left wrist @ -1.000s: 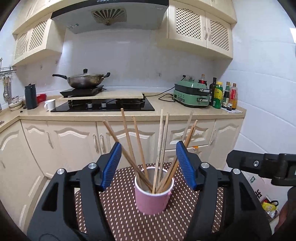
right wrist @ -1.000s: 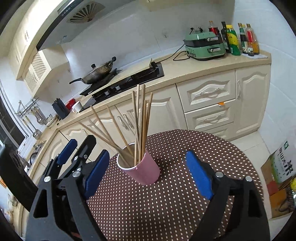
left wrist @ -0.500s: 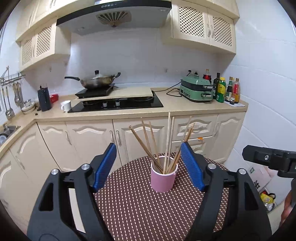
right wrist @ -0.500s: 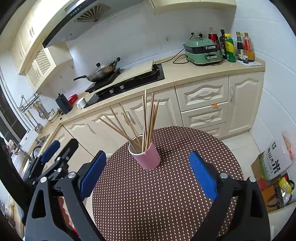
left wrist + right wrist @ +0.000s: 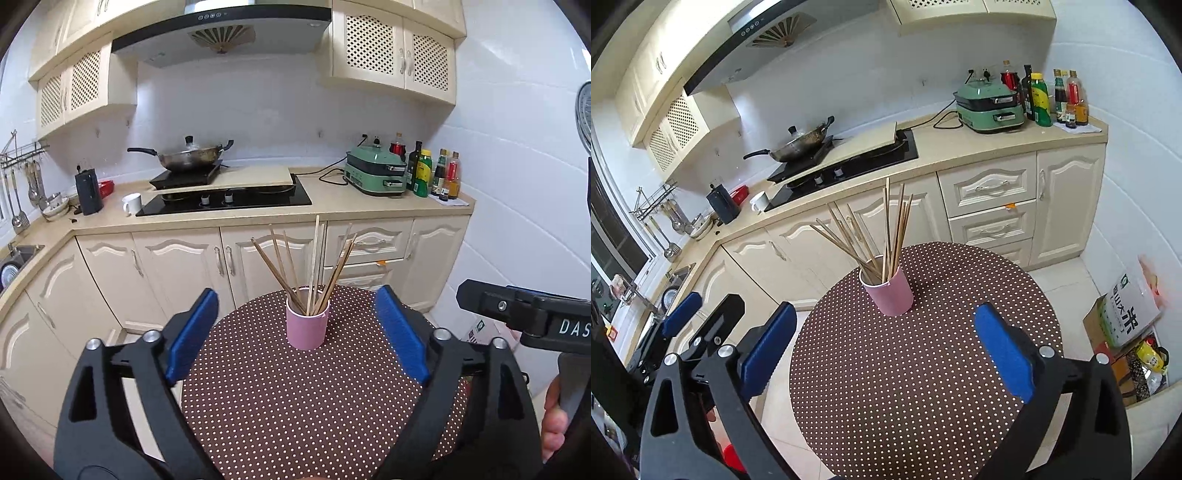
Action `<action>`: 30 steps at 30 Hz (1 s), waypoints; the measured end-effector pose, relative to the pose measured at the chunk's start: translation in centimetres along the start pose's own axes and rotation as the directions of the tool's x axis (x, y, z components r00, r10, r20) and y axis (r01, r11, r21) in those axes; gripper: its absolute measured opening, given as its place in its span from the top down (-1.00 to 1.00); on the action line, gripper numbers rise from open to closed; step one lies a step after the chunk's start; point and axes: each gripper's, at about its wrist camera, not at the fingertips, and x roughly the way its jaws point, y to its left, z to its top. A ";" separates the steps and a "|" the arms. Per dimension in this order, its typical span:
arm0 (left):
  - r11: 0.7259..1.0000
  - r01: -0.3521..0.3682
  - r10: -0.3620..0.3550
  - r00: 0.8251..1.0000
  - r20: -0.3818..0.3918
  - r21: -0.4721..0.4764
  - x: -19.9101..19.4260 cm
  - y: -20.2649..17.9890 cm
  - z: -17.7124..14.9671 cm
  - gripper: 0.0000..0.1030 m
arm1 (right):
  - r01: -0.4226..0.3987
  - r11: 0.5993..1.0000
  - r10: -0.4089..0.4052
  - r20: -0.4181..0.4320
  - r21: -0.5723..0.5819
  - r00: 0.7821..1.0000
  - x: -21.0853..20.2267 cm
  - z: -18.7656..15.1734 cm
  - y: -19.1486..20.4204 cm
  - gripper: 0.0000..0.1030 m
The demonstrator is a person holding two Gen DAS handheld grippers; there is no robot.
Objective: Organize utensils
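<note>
A pink cup (image 5: 306,328) (image 5: 888,291) stands upright near the far edge of a round table with a brown dotted cloth (image 5: 314,406) (image 5: 923,369). Several wooden chopsticks (image 5: 314,266) (image 5: 882,236) stand fanned out in it. My left gripper (image 5: 295,332) hangs above the near part of the table, well back from the cup, its jaws opening with nothing held between them. My right gripper (image 5: 886,350) is likewise back from the cup, jaws opening and empty. The left gripper's blue pads (image 5: 683,310) show at the left of the right wrist view.
Behind the table runs a kitchen counter (image 5: 369,199) with a hob (image 5: 229,195), a wok (image 5: 188,157), a green appliance (image 5: 376,173) and bottles (image 5: 436,173). A sink (image 5: 18,254) is at the left. Boxes (image 5: 1130,314) sit on the floor at the right.
Both grippers have pulled back and up from the cup, which now looks smaller and farther off. Both pairs of jaws stand wider apart. The cup and chopsticks stay in place.
</note>
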 end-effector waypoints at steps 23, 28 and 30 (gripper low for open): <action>1.000 0.005 -0.005 1.000 -0.020 -0.007 -2.8 0.2 -0.3 -0.83 | 0.055 0.998 -0.052 0.077 -0.028 0.996 -3.1 -1.4 0.9 -0.84; 1.000 0.020 -0.020 0.999 -0.037 -0.008 -2.7 0.1 -0.7 -0.83 | 0.072 0.997 -0.069 0.073 -0.040 0.995 -3.3 -1.8 1.0 -0.84; 1.000 0.024 -0.024 0.999 -0.045 -0.011 -2.7 -0.1 -0.8 -0.84 | 0.072 0.997 -0.069 0.071 -0.037 0.995 -3.4 -1.8 0.9 -0.84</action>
